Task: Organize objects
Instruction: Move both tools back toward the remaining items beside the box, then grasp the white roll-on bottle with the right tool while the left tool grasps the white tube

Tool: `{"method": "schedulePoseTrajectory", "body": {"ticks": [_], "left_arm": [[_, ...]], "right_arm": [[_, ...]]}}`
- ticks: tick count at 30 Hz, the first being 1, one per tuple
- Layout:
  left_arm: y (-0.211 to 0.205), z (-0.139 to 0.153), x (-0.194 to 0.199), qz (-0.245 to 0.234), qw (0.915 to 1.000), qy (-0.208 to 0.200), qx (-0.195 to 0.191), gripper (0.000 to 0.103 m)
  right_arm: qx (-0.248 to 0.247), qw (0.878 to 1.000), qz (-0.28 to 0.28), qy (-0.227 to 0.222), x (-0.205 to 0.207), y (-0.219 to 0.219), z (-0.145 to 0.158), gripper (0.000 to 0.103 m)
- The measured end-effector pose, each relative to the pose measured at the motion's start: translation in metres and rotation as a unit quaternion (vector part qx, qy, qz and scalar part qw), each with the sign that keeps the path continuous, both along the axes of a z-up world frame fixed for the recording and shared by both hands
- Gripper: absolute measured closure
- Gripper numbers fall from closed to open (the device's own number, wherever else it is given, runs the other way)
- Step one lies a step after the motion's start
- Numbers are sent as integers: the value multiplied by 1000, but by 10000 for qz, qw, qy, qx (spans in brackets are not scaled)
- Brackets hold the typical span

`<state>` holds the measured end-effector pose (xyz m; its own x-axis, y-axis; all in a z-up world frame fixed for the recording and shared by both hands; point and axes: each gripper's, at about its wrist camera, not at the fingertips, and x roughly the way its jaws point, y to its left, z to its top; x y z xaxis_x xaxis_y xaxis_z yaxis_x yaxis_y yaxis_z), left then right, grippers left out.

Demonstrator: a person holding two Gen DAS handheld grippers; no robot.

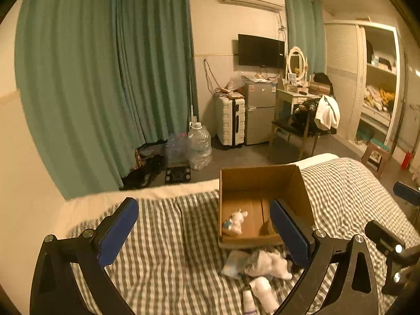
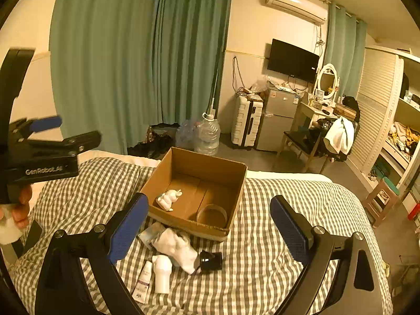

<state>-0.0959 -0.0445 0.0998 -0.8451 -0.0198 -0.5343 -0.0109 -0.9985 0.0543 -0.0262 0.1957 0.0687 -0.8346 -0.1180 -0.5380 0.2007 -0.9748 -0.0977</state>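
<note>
Below my wide-open, empty right gripper (image 2: 208, 225), the white cloth (image 2: 177, 246) looks soft and light; I'd pinch its bunched middle.

2 wrist cams, shared box (image 1: 262, 183) view

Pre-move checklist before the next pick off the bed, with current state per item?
1. Left gripper open and empty: ok.
2. Right gripper open and empty: ok.
3. Cardboard box upright on the bed, top open: ok.
4. Room left in the box: ok; only a small white figurine and a clear ring lie inside.
5. Items waiting in front of the box: ok; white cloth, black cup, white bottle and tube are in view.
6. Anything hidden under the cloth: cannot tell.
</note>
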Motion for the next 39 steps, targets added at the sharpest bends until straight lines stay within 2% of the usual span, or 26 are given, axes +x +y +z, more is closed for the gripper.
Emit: {"method": "schedulePoseTrajectory", "body": {"ticks": [4,6,12,13,17,19,20,21,23,24,30,32,35,39], "left_arm": [[-6,-31,10,195,9998,-85,-30,0],[-8,-56,8,295,9992,-271,-55,0],[-16,-153,-15,595,9933,-989,52,0],[-18,-167,-9,624,9924,-1059,45,0],[-17,-221,-10,674,9877,-1403,-173,0],[-12,-242,-10,654,9846,-1548,-492,0],[-11,-250,-10,645,9830,-1611,-596,0],[-11,-259,-9,597,9819,-1700,-586,0],[-15,-269,-8,573,9802,-1843,-452,0],[-16,-271,-9,584,9796,-1876,-419,0],[-20,-278,-2,587,9787,-1953,-248,0],[-20,-280,0,593,9785,-1961,-250,0],[-17,-280,7,663,9777,-1966,-336,0],[-14,-282,13,734,9766,-1989,-364,0]], "right_arm": [[-67,9999,-1,-84,11,-1,-20,9],[-62,9997,-12,-218,9,-2,-38,9],[-31,9952,72,-973,-15,-16,-120,9],[-6,9934,85,-1143,-20,-19,-137,9],[110,9836,124,-1796,-35,-32,-205,9],[214,9758,200,-2168,-42,-41,-236,16],[241,9712,274,-2355,-46,-46,-250,26],[286,9683,325,-2459,-48,-50,-258,31],[403,9631,452,-2621,-52,-57,-269,35],[414,9607,529,-2693,-55,-59,-274,42],[389,9516,751,-2956,-65,-64,-291,48],[370,9492,771,-3027,-67,-63,-295,51],[358,9442,869,-3157,-68,-63,-303,62],[338,9508,772,-2983,-60,-54,-295,62]]}}
